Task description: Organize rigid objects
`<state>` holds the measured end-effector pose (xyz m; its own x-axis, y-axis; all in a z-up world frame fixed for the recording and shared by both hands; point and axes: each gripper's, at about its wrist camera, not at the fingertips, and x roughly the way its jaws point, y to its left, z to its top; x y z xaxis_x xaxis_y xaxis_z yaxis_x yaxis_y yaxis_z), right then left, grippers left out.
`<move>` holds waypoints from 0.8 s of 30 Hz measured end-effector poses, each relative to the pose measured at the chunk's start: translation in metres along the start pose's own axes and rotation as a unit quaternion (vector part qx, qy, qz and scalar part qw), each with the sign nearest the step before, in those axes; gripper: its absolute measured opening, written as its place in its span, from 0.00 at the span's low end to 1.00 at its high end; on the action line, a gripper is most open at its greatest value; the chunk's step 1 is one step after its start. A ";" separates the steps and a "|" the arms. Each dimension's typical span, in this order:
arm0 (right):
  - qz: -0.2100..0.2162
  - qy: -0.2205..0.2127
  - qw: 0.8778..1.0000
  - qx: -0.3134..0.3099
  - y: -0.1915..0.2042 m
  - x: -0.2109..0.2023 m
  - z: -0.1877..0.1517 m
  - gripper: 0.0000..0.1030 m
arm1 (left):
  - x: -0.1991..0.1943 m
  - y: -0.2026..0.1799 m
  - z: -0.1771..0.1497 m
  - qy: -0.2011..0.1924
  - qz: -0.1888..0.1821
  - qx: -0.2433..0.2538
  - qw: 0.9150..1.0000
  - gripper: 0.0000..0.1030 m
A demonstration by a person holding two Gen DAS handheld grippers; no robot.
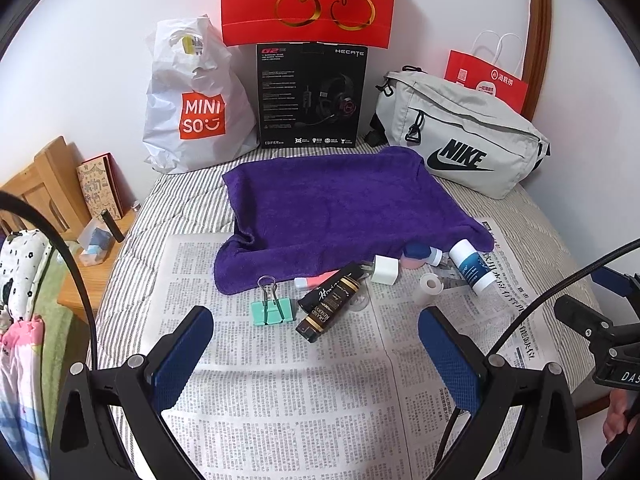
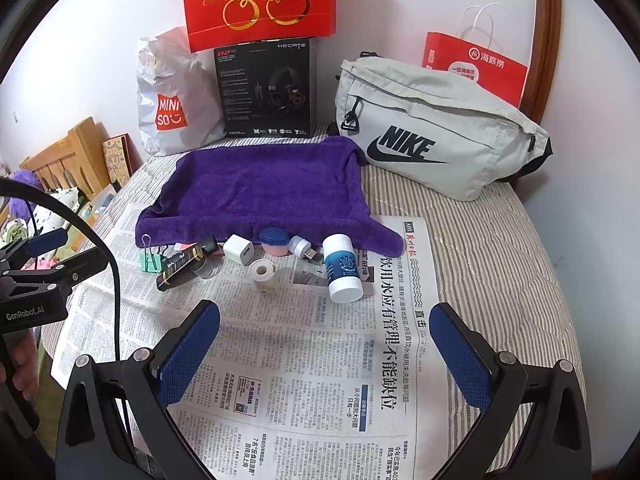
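While both grippers gape | one binder clip [image 1: 274, 312] | one towel [image 1: 340, 208]

Green binder clip [image 1: 273, 311] beside black tube [image 1: 330, 304] — newspaper [image 1: 280, 392] beneath

My left gripper [image 1: 316, 330] sits low in the lower half of its frame, fingers [image 1: 182, 354] spread wide, nothing between the blue pads. My right gripper [image 2: 324, 330] is the same: fingers [image 2: 460, 354] wide apart, empty, low centre of its frame. Each shows in the other's view: the right at the right edge of the left view, the left at the left edge of the right view, where a hand [image 2: 24, 364] grips its handle.
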<state>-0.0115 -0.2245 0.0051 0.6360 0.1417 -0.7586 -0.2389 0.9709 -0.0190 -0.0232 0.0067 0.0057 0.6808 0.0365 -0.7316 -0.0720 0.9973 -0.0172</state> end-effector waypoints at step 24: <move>-0.003 0.001 1.000 -0.007 0.005 -0.002 -0.002 1.00 | -0.001 0.001 -0.002 0.004 0.003 0.001 1.000 1.00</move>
<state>-0.0157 -0.2205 0.0051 0.6364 0.1353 -0.7594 -0.2456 0.9688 -0.0332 -0.0254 0.0074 0.0050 0.6751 0.0429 -0.7365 -0.0747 0.9972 -0.0104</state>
